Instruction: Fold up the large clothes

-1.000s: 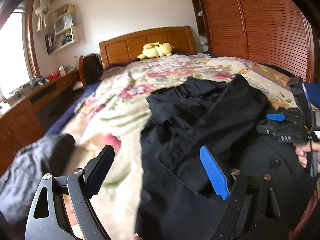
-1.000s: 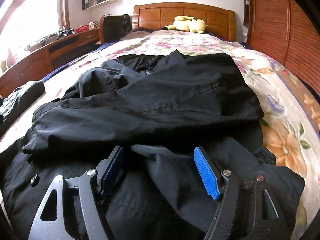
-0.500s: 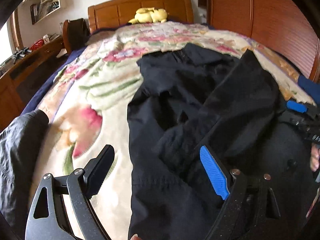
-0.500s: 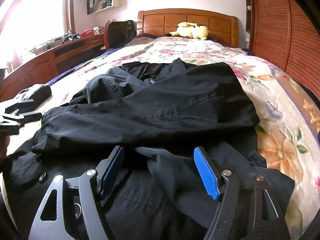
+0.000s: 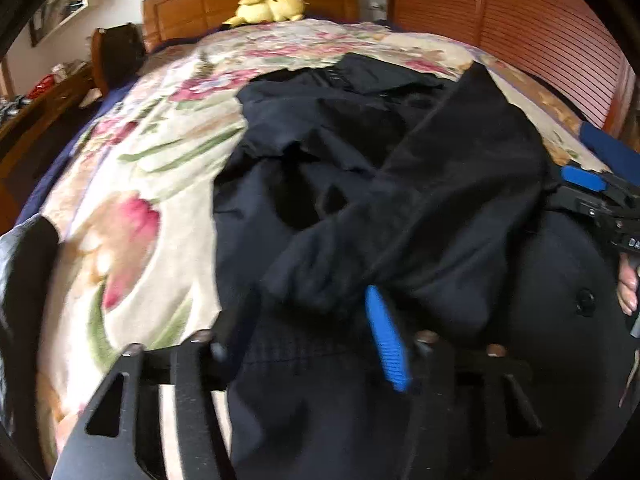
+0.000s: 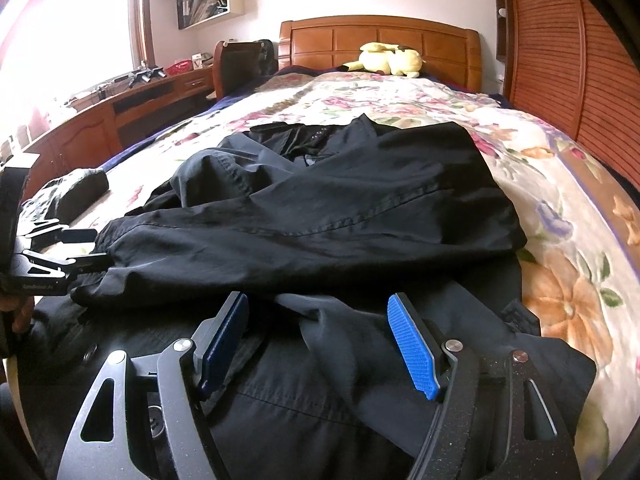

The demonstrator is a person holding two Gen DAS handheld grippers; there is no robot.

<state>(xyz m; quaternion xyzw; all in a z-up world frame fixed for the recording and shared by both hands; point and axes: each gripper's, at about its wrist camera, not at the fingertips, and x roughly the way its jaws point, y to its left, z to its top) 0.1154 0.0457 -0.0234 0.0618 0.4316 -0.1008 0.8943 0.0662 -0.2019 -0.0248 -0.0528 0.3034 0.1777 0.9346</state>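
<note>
our left hand-held gripper (image 5: pixel 308 320) has just been closing around the black coat (image 6: pixel 340 208) sleeve cuff, not yet clamped. our right hand-held gripper (image 6: pixel 316 336) stands apart over fabric. a shallow bite could let the cuff slip.

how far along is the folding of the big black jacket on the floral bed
Early stage. Done: one sleeve of the black fabric jacket lies folded across its body on the floral quilt. In hand: the left gripper has just been closing around that sleeve's cuff; the right gripper sits open over a fabric ridge. Left: the hem is crumpled, and no compact fold exists yet.
</note>
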